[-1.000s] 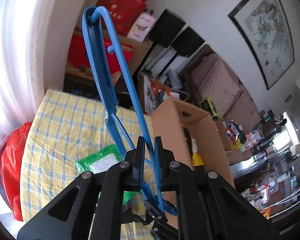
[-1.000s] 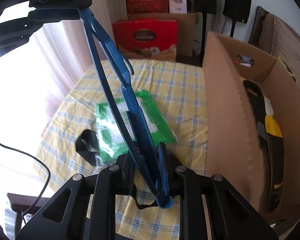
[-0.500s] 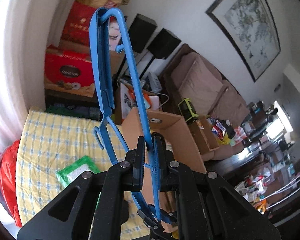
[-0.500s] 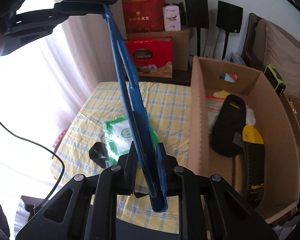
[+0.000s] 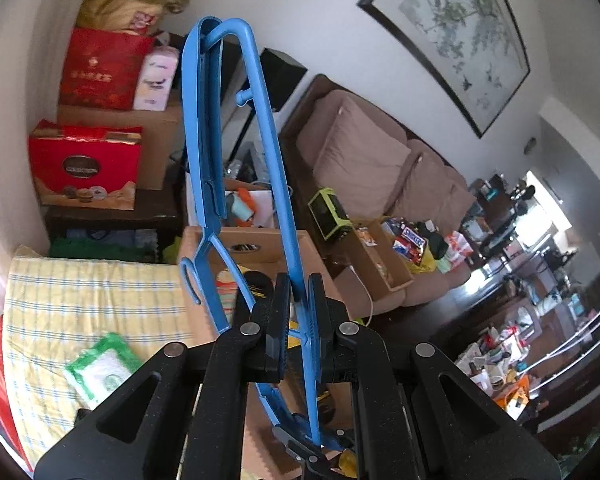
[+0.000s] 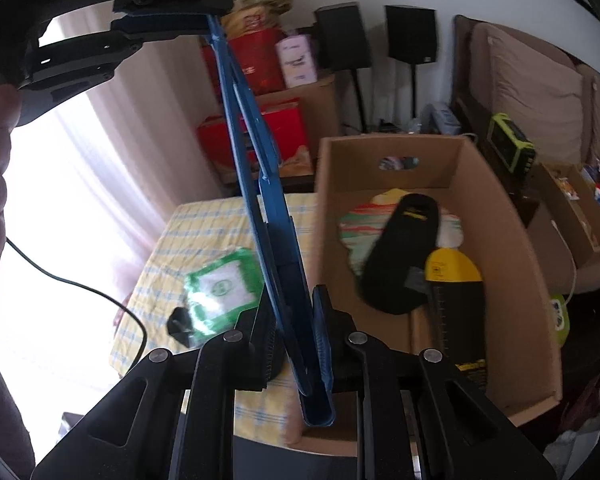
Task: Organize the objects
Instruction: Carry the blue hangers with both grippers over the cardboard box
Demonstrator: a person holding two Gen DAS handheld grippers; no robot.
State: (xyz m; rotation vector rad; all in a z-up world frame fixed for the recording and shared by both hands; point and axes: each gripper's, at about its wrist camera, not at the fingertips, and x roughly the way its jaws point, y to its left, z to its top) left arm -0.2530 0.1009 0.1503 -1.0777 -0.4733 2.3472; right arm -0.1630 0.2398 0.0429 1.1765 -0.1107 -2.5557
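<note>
Bright blue on the plastic clothes hanger (image 5: pixel 268 168). Yellow with blue and white checks on the cloth-covered table (image 6: pixel 204 232). Green border, white centre on the flat plastic packet (image 6: pixel 220 286). Plain brown on the open cardboard box (image 6: pixel 512 248); black and yellow on the insoles (image 6: pixel 452 280) inside.

Legible markings are few. The red gift box (image 5: pixel 85 168) at the far left, on the dark low stand, carries an oval dark label reading "COLLECTION". The red gift bag (image 5: pixel 96 68) stacked above it bears gold characters, too small to read. The candy packet (image 5: pixel 414 239) in the open carton by the sofa shows white lettering on a dark band, apparently "SNICKERS", though blurred. The green-bordered packet (image 6: pixel 220 288) on the checked cloth carries a round green emblem; its wording cannot be read. The yellow-and-black item (image 6: pixel 454 280) in the cardboard box (image 6: pixel 512 240) has yellow print near its near end and a small label on its yellow cap; both are illegible.
</note>
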